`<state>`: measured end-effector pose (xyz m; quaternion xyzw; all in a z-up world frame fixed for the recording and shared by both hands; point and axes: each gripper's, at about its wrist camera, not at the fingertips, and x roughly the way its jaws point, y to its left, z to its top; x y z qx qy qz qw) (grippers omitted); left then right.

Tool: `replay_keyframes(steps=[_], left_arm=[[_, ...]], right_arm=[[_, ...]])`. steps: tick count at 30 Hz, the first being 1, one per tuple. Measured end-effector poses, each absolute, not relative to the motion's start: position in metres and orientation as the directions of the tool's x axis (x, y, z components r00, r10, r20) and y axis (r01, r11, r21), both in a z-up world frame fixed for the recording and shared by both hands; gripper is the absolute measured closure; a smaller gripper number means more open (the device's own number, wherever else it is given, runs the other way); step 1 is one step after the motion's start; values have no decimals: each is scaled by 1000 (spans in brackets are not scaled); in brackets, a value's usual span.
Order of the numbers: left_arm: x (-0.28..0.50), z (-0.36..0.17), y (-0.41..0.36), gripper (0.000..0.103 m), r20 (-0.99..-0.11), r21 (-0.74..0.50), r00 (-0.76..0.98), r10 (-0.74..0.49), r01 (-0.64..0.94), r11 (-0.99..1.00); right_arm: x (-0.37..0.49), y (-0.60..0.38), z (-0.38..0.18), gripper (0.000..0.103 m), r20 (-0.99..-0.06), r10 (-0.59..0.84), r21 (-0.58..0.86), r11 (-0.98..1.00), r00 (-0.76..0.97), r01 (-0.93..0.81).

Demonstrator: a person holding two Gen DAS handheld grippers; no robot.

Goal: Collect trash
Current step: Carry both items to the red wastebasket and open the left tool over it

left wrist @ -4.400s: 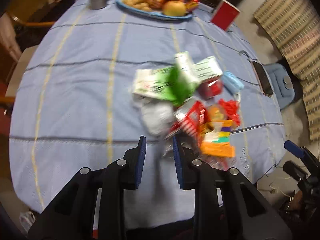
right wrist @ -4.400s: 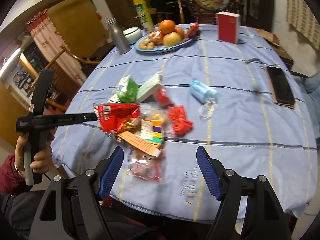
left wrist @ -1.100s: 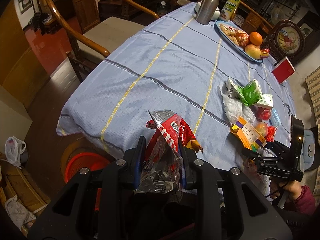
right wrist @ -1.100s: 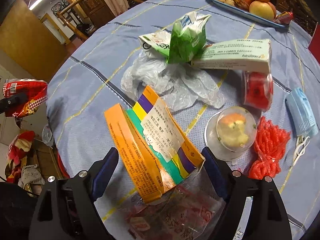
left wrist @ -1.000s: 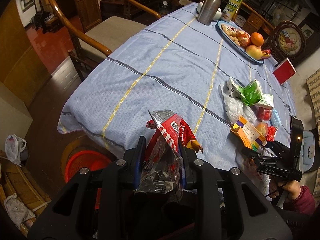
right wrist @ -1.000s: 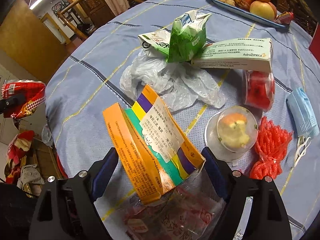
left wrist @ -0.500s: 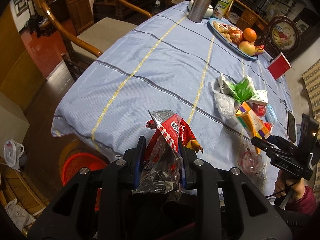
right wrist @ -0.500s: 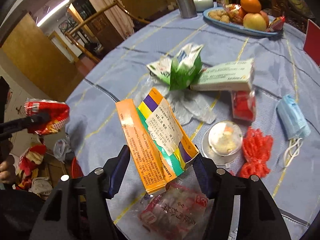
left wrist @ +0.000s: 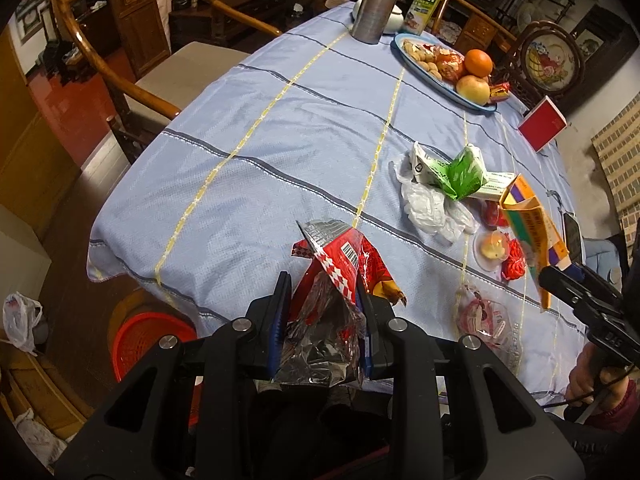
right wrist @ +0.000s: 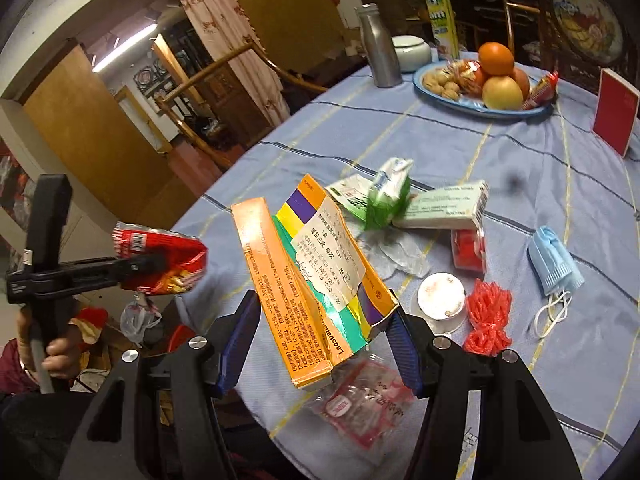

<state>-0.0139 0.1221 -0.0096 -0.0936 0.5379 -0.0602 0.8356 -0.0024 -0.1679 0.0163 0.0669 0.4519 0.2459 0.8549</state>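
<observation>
My left gripper (left wrist: 322,312) is shut on a red snack wrapper (left wrist: 340,276) and holds it off the near edge of the table; the wrapper also shows in the right wrist view (right wrist: 168,260). My right gripper (right wrist: 320,332) is shut on an orange medicine box (right wrist: 308,280) and holds it lifted above the table; the box also shows in the left wrist view (left wrist: 532,232). More trash lies on the blue tablecloth (left wrist: 280,152): a green packet (left wrist: 460,172), a clear plastic bag (left wrist: 432,208), a white box (right wrist: 444,204), a red net (right wrist: 488,316), a face mask (right wrist: 554,260), a pink wrapper (right wrist: 364,400).
A red basket (left wrist: 148,344) stands on the floor below the table's near left edge. A fruit plate (left wrist: 444,68), a metal bottle (left wrist: 374,4), a red book (left wrist: 542,124) and a phone (left wrist: 574,236) sit on the table. A wooden chair (left wrist: 160,80) stands at the left.
My right gripper has closed on the orange box and lifted it off the table. My left gripper keeps hold of the red wrapper, pulled back to the table's edge.
</observation>
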Motion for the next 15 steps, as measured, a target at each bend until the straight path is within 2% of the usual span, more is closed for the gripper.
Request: replay_keyframes(steps=[8, 15], left_arm=[[-35, -6, 133, 73, -883, -222, 439, -166, -81, 972], [-71, -8, 162, 73, -889, -217, 448, -96, -228, 949]], right_arm=[[-6, -151, 27, 42, -728, 533, 333, 824, 431, -457], [-4, -121, 27, 42, -724, 597, 354, 752, 346, -556]])
